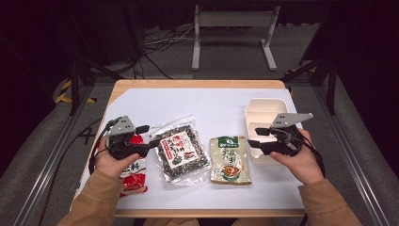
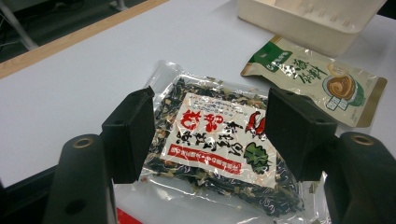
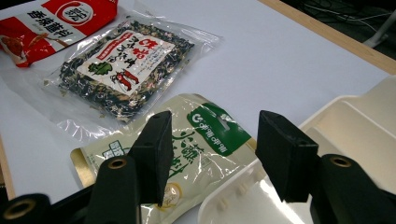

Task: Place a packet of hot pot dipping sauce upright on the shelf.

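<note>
1. We see a white-topped table [image 1: 211, 101] with a wooden edge, and three food packets lying flat in a row along its near half
2. At the left lies a red packet [image 1: 133, 181], partly under the person's left hand [image 1: 109, 162]; its top corner also shows in the right gripper view
3. In the middle is a clear packet of dark dried greens [image 1: 181, 153] with a white and red label, tilted a little; in the left gripper view [image 2: 219, 140] it lies beyond the gap between the jaws
4. Just right of it lies a pale green sauce packet [image 1: 230, 160], close beside a cream tray [image 1: 263, 110] at the table's right side
5. We see the left gripper [image 1: 151, 136] held above the red packet, jaws spread apart with nothing between them, pointing toward the greens
6. The right gripper [image 1: 256, 137] hovers over the near part of the cream tray, jaws also apart and gripping nothing; its own view shows the sauce packet [image 3: 201, 144] and tray rim [image 3: 355, 116] beyond them
</note>
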A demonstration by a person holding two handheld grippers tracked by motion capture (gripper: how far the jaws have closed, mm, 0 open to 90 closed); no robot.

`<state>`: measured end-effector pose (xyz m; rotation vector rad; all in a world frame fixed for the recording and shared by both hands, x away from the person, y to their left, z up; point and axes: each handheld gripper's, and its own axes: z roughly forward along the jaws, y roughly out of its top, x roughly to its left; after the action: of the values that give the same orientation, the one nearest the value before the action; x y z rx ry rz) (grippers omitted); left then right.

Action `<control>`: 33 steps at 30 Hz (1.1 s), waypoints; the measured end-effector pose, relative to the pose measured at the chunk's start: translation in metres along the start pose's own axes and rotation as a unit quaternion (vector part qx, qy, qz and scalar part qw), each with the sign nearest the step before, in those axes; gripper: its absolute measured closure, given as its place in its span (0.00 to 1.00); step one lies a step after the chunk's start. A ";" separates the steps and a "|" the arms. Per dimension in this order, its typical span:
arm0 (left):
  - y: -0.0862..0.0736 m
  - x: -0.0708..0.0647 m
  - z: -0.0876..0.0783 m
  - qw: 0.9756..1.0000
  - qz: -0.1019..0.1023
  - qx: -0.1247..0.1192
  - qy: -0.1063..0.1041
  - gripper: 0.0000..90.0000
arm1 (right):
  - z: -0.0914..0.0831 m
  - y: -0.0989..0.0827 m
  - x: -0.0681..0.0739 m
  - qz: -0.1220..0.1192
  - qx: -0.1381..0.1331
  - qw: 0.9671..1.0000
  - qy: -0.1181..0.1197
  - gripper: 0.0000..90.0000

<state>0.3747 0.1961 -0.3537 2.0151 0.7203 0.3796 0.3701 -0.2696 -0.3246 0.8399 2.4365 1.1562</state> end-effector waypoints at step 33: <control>-0.005 0.009 -0.004 1.000 -0.006 -0.004 0.003 0.39 | 0.099 0.036 -0.032 -0.012 0.198 0.979 0.041 0.42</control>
<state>0.3778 0.2063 -0.3563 2.0017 0.7339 0.3802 0.4587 -0.2129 -0.3567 0.8821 2.7860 0.7155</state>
